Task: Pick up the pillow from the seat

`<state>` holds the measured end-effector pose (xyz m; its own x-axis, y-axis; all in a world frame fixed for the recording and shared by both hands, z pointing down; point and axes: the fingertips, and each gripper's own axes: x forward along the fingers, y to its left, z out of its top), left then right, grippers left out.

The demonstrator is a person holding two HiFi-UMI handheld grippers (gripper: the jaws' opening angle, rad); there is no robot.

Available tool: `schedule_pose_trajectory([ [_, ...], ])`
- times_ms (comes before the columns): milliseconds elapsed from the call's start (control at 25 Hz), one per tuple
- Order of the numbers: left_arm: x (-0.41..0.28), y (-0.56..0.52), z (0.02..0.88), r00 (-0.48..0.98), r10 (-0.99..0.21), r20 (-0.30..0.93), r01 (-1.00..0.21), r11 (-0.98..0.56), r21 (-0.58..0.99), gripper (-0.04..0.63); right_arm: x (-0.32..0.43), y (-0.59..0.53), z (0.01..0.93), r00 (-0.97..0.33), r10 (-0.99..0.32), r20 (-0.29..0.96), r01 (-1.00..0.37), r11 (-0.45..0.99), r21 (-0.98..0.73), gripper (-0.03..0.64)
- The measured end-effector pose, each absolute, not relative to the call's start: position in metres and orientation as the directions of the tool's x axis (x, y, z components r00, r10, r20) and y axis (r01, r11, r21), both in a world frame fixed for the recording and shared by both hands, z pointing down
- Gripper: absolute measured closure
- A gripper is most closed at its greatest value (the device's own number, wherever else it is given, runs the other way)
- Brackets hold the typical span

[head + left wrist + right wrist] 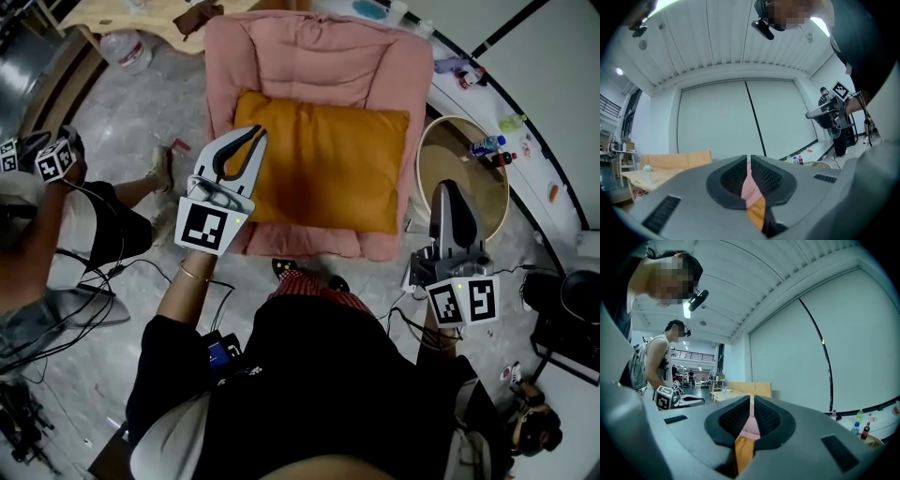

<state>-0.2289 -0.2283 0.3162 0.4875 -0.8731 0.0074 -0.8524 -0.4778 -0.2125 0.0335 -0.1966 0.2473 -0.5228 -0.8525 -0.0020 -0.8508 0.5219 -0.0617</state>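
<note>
An orange pillow point(323, 169) lies flat on the seat of a pink armchair point(319, 56). My left gripper point(255, 134) hovers over the pillow's left edge, shut and holding nothing. To the right of the chair's arm my right gripper point(445, 187) is raised, also shut and empty. In the left gripper view the gripper point(749, 159) has its jaws together, and a sliver of pillow point(757, 211) and pink chair point(749, 187) shows below them. The right gripper point(752, 399) in its own view shows the same closed jaws above a strip of pillow point(743, 451).
A round side table point(464, 183) with small bottles point(492, 150) stands right of the chair. Another person point(37, 244) with marker-cube grippers sits at the left. Cables point(112, 272) trail on the floor. A water bottle point(127, 49) lies near a wooden table point(131, 14).
</note>
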Motion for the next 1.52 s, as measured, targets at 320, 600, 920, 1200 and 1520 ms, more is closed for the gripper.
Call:
schedule_pose_trajectory([
  [320,-0.253,-0.246,0.354,0.469,-0.879,0.089,-0.864,-0.477,-0.162,0.564,0.033,-0.194,0.252,-0.481,-0.877,0.018,-0.876,0.479,-0.058,0.594],
  [600,-0.272,-0.253,0.393,0.473,-0.865,0.169,-0.865,-0.492,-0.098,0.490,0.028,-0.191,0.251,-0.449,-0.893,0.030,-0.893,0.447,-0.054,0.594],
  [920,-0.280,-0.256,0.430,0.492,-0.837,0.239,-0.854,-0.518,-0.053,0.439,0.031,-0.188,0.251,-0.399,-0.916,0.038,-0.916,0.397,-0.059,0.594],
  [1200,-0.285,-0.260,0.464,0.469,-0.820,0.328,-0.863,-0.504,-0.026,0.422,0.037,-0.183,0.252,-0.369,-0.928,0.051,-0.929,0.366,-0.052,0.594],
  [1520,-0.292,-0.264,0.508,0.442,-0.798,0.409,-0.877,-0.480,0.012,0.399,0.041,-0.183,0.259,-0.336,-0.938,0.083,-0.942,0.333,-0.049,0.594],
])
